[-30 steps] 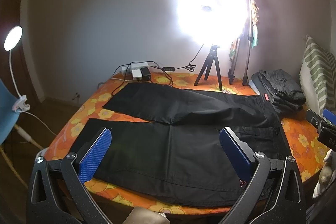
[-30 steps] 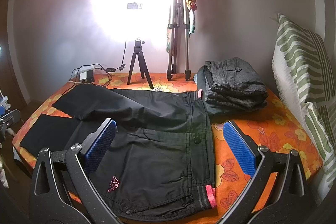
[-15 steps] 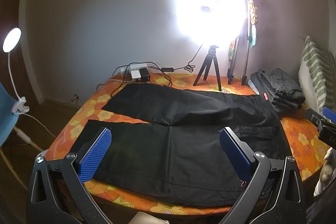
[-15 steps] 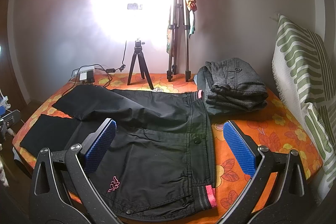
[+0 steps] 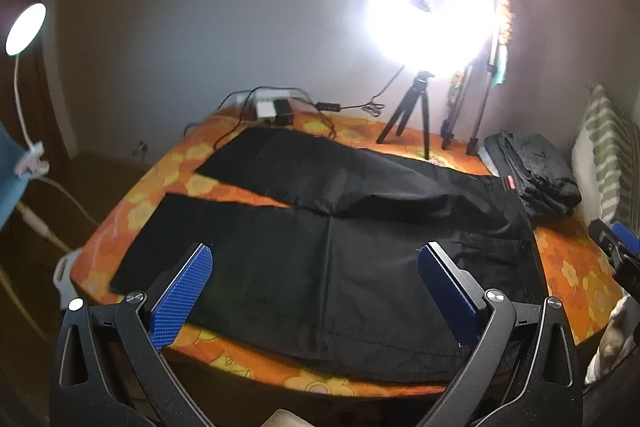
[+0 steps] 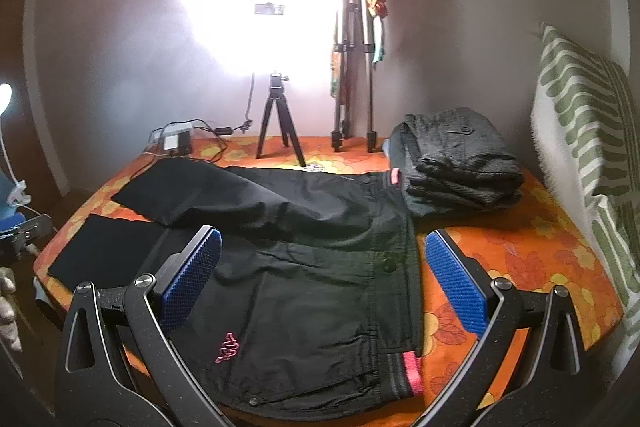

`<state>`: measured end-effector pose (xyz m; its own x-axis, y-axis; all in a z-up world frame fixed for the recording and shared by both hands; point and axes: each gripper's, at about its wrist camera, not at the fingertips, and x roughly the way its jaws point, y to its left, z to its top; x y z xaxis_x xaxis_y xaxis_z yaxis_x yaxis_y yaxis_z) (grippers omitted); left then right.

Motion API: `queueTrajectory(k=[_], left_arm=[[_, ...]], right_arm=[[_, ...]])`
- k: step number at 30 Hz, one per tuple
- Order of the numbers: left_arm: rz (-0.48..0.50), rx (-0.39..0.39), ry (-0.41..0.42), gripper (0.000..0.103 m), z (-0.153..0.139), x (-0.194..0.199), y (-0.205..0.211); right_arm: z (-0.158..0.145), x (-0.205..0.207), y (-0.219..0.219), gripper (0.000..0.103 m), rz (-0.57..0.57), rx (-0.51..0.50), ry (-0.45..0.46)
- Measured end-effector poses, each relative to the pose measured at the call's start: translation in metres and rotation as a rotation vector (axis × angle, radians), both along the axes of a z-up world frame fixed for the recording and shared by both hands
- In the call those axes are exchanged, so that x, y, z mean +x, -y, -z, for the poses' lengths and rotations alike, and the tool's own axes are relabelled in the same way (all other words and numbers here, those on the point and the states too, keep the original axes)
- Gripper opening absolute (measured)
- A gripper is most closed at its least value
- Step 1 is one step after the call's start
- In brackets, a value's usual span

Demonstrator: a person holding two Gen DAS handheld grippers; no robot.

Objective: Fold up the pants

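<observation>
The black lightweight fabric pants with a pink embroidered logo (image 6: 280,267) lie spread flat on the orange flower-print bedspread (image 6: 520,251), waistband toward the green-and-white striped pillow (image 6: 580,131), legs parted and running away from it. I take that layout as deliberate: opened flat, the far leg can be brought over the near one in a single pass.

The left gripper (image 5: 316,287) hovers over the near leg, on the side of the pants away from the pillow, its blue ribbed pads (image 5: 182,291) spread wide and holding nothing. The right gripper (image 6: 322,275) hangs above the hip and waistband at the pillow end, likewise released and empty. One at each end of the garment looks like preparation to lift the cloth evenly so it does not sag in the middle.

A folded grey woven garment (image 6: 460,159) sits just beyond the waistband, near the pillow, probably a finished piece set out of the way. The small black tripod under the glaring ring light (image 6: 280,123) stands behind the pants, against the wall.

Compared with a second ago, the right view is practically unchanged. The left view has tipped slightly, showing more of the bedspread's near edge; the pants have not shifted, and both claws are as wide as before.
</observation>
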<state>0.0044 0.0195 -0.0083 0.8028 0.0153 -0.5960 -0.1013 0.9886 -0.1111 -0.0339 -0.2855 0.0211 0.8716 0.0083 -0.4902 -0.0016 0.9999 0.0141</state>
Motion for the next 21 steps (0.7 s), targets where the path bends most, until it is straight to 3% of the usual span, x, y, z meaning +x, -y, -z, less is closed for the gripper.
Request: queueTrajectory(k=[4,11,16,21], left_arm=[[-0.052,-0.005,-0.016,0.100,0.004,-0.001,-0.016],[-0.048,-0.072,-0.075,0.071,0.017,0.002,-0.038],[-0.042,-0.105,-0.082,0.064,0.019,0.002,-0.045],[-0.029,-0.124,-0.083,0.064,0.018,0.005,-0.046]], right_arm=[[-0.002,0.001,-0.003,0.103,-0.027,0.000,0.022],[0.005,0.019,-0.008,0.103,-0.080,0.047,0.006],[0.001,0.033,-0.011,0.103,-0.129,0.084,-0.015],[-0.004,0.051,-0.023,0.103,-0.210,-0.011,-0.007]])
